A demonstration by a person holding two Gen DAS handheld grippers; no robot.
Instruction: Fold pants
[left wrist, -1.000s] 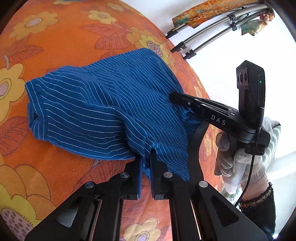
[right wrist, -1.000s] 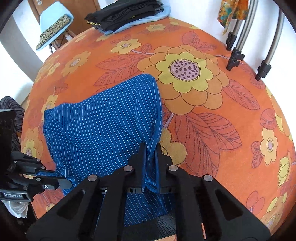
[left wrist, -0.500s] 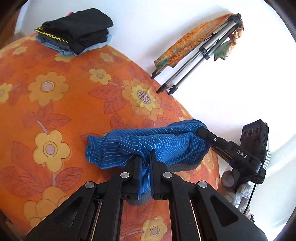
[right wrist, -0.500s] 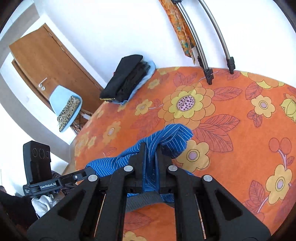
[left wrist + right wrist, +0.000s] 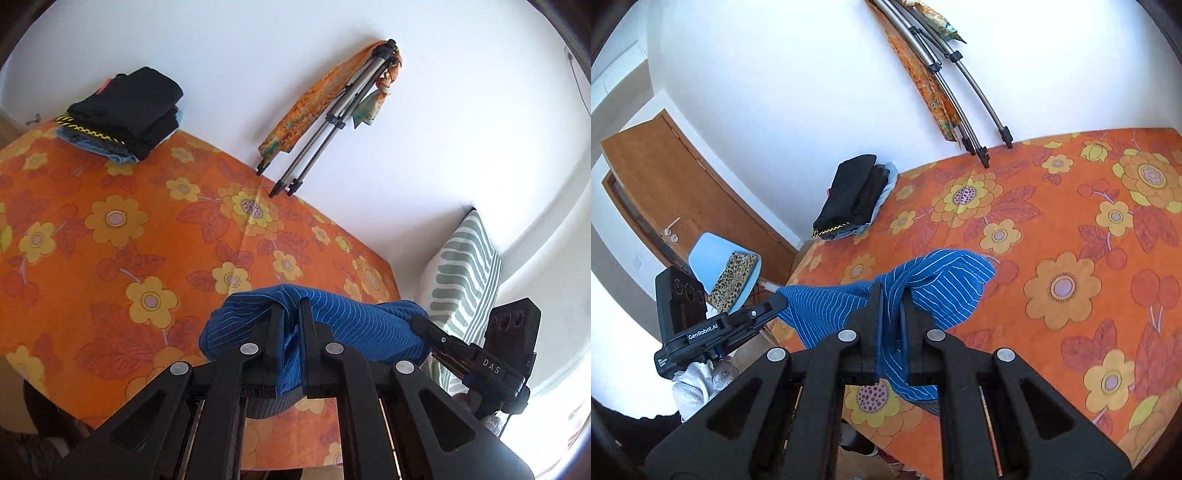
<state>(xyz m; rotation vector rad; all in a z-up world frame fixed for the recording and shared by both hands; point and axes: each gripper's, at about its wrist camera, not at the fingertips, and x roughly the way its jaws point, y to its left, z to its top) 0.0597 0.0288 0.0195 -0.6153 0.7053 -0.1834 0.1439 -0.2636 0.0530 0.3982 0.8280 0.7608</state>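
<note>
**Op A:** Nearest to me, my left gripper [image 5: 291,314] has its two black fingers pressed together on a bunched fold of the blue pinstriped cotton pants [image 5: 354,325]. The cloth runs down between the fingers and hangs out below them.

**Op B:** Same here. My right gripper [image 5: 891,295] pinches another bunch of the pants [image 5: 945,280], one lobe puffing out to the right past the fingertips. I see your gripper [image 5: 764,310] at my left, clamped on the far end, the fabric sagging between us.

**Op A:** And yours [image 5: 424,325] grips the right end in my view. The pants hang off the cloth, above the near edge of the orange flowered tablecloth [image 5: 110,266]; I can't tell whether the lowest fold touches it.

**Op B:** From my side the table's left edge drops away just under the pants, with floor clutter below. To my right, the tablecloth [image 5: 1071,221] lies flat and bare well out.

**Op A:** Further on, bare cloth runs to the far corner, where a stack of folded black and pale-blue clothes [image 5: 125,110] sits, well apart from us. Grey metal tripod legs [image 5: 317,147] with an orange scarf rest at the far edge against the white wall.

**Op B:** Beyond the left edge, a light-blue chair with a leopard-print cushion [image 5: 727,273] stands before a brown wooden door [image 5: 683,192].

**Op A:** On my right, past the table corner, a green-and-white striped cushion [image 5: 465,280].
</note>
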